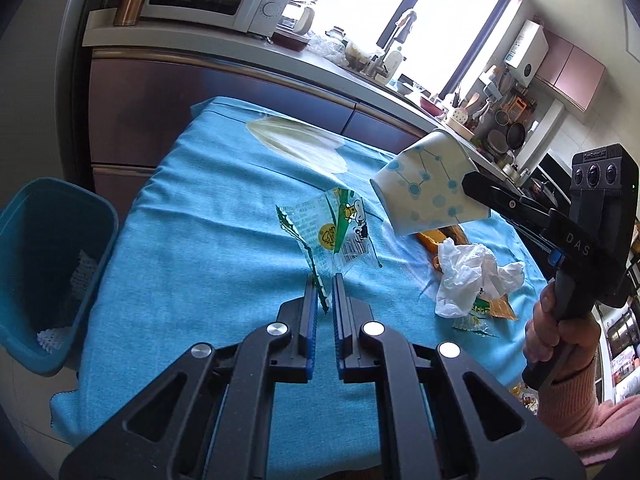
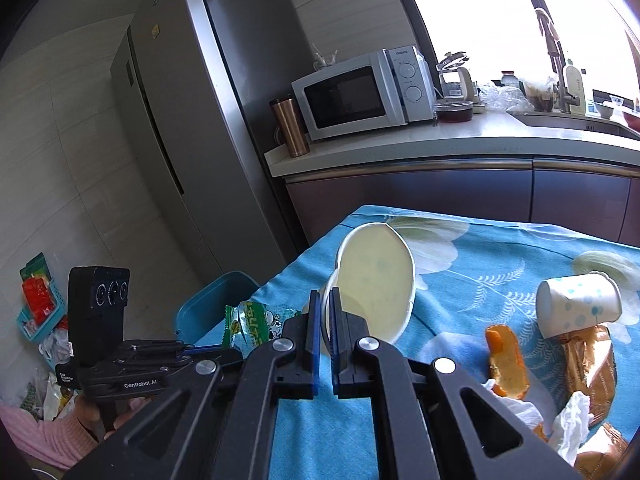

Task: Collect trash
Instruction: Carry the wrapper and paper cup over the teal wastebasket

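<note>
Blue floral tablecloth (image 1: 200, 240) covers the kitchen table; a teal trash bin (image 1: 52, 272) stands at nine o'clock. Left gripper (image 1: 325, 294) pinches a green snack wrapper (image 1: 332, 232) over the cloth. Right gripper (image 2: 326, 312) pinches a squashed paper cup (image 2: 374, 280) by its rim, at three o'clock of the wrapper.

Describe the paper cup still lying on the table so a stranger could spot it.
On the blue flowered tablecloth, look near the orange peel. The paper cup lies on its side against a gold wrapper: white with blue dots, and no gripper holds it.
</note>
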A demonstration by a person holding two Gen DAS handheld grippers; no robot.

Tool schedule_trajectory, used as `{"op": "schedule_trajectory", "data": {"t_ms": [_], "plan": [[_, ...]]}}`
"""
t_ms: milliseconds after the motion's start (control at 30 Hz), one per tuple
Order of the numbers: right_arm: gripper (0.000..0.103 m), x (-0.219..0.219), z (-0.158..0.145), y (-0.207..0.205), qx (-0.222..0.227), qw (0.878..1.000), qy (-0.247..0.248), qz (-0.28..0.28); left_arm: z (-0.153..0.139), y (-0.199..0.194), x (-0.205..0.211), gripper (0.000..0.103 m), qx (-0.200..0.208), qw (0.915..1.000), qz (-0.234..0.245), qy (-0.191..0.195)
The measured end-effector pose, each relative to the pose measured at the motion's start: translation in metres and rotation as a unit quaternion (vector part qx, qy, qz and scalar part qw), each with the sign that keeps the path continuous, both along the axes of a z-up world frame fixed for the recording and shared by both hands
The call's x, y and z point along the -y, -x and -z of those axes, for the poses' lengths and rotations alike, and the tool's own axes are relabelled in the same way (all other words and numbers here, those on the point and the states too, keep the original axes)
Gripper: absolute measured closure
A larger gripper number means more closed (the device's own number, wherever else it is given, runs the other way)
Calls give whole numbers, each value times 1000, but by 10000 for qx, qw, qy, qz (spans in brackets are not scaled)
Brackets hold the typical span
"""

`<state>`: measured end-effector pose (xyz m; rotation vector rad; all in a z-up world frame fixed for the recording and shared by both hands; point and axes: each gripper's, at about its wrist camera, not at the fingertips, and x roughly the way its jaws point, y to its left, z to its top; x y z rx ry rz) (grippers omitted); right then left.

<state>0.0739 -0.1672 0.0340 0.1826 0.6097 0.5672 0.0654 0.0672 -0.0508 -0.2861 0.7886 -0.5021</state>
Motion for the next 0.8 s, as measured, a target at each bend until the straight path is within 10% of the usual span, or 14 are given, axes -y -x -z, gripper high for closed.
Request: {"op": "schedule_trajectory", "data": {"t_ms": [800], "plan": [[100,-119,1,-33,-205,9895,-225,-1413,-8,25,-133,95,88,9900,-1401,-163]]}}
